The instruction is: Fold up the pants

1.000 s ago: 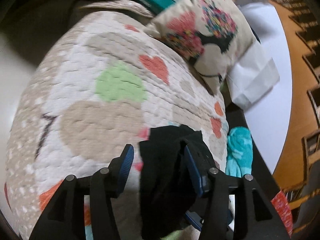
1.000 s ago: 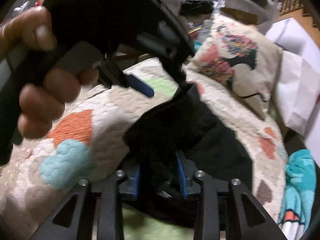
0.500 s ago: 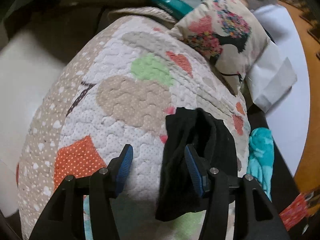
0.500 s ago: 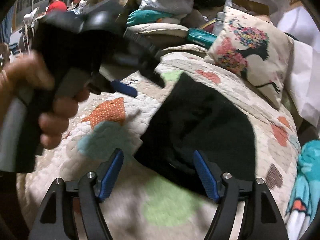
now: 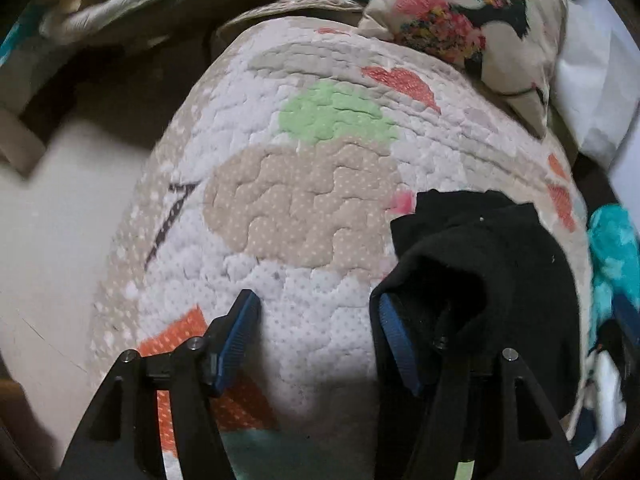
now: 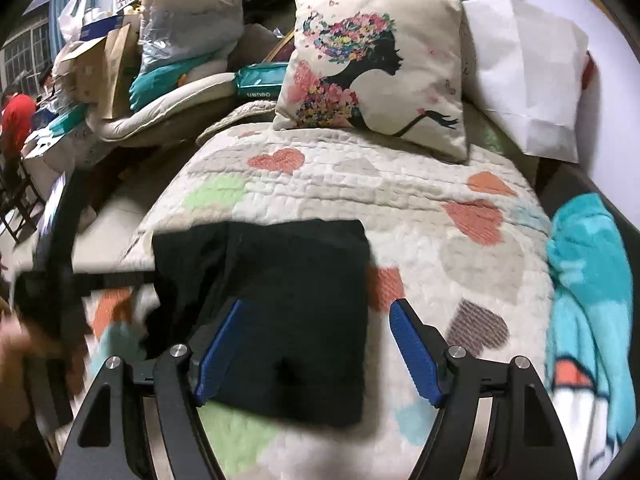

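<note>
Right wrist view: a quilt [image 6: 420,184] patterned with hearts is spread over the bed, and it fills most of the left wrist view too [image 5: 304,208]. At its head a pillow [image 6: 372,68] printed with a flower-haired silhouette is propped, with a white sheet [image 6: 524,80] beside it. A teal blanket [image 6: 584,288] is draped down the quilt's right edge. The pants [image 6: 296,304], black, are seen folded into a neat rectangle lying flat on the quilt, near the front and left of centre. The right gripper [image 6: 316,348] is held wide apart above them, nothing pinched; its left pad sits over the black cloth, its right pad over bare quilt. On the left side of this view a blurred dark tool and part of a hand [image 6: 16,344] are caught at the frame edge. From the left wrist, the pants [image 5: 500,272] are seen bunched against the right finger, cloth draped over and behind it. The left gripper [image 5: 316,344] is spread open, only quilt showing between its blue pads [image 5: 236,340].
</note>
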Demonstrator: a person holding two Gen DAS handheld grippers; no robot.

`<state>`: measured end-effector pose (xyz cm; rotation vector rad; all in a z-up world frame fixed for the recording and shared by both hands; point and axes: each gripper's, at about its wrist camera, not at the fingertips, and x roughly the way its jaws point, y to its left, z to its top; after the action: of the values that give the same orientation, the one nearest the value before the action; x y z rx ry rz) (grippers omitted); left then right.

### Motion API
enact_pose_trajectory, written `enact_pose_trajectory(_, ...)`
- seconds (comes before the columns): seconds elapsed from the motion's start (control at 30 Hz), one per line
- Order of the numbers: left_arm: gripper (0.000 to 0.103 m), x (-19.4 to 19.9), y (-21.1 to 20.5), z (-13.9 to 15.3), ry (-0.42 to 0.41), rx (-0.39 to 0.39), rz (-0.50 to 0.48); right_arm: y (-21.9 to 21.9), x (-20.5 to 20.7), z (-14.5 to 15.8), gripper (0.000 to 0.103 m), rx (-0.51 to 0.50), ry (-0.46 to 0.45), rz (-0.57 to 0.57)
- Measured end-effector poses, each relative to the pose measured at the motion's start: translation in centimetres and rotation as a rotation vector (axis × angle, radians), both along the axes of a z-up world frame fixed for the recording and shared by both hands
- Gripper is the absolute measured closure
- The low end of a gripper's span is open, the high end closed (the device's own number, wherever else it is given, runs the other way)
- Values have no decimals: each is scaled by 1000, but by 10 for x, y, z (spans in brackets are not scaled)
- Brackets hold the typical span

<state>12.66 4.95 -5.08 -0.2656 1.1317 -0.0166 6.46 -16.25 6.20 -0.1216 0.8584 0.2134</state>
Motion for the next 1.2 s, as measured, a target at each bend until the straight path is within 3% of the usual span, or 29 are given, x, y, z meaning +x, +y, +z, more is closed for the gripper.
enact_pose_trajectory(0.23,39,-2,10,6,7,-66,39,5,53,-29,24,-46,86,-85)
enact_pose_trajectory(0.37,39,-13,24,27,-33,-149,83,-27,46,-19,23,70,64,-157)
enact_pose_trajectory(0.47,38,-26,26,43,-67,-202,76,-44,30,-11,23,97,53,-164)
enact_pose_trajectory(0.67,37,-46,7,56,-98,-181,8,-63,-3,-17,22,87,97,-142)
enact_pose_trajectory(0.8,37,-48,-10,51,-97,-154,-40,-75,-8,-27,21,186,134,-175)
enact_pose_trajectory(0.87,36,-48,-13,47,-93,-208,-64,-77,-7,-29,21,230,139,-184)
enact_pose_trajectory(1.0,36,-37,-15,23,-9,-415,-69,-75,0,-34,21,281,150,-167)
enact_pose_trajectory(1.03,36,-36,-16,20,4,-425,-63,-75,3,-36,21,286,155,-160)
enact_pose_trajectory(1.07,36,-33,-17,16,12,-419,-58,-74,5,-37,21,287,158,-159)
enact_pose_trajectory(1.2,36,-28,-31,16,-25,-273,-85,-79,16,-44,20,313,184,-163)
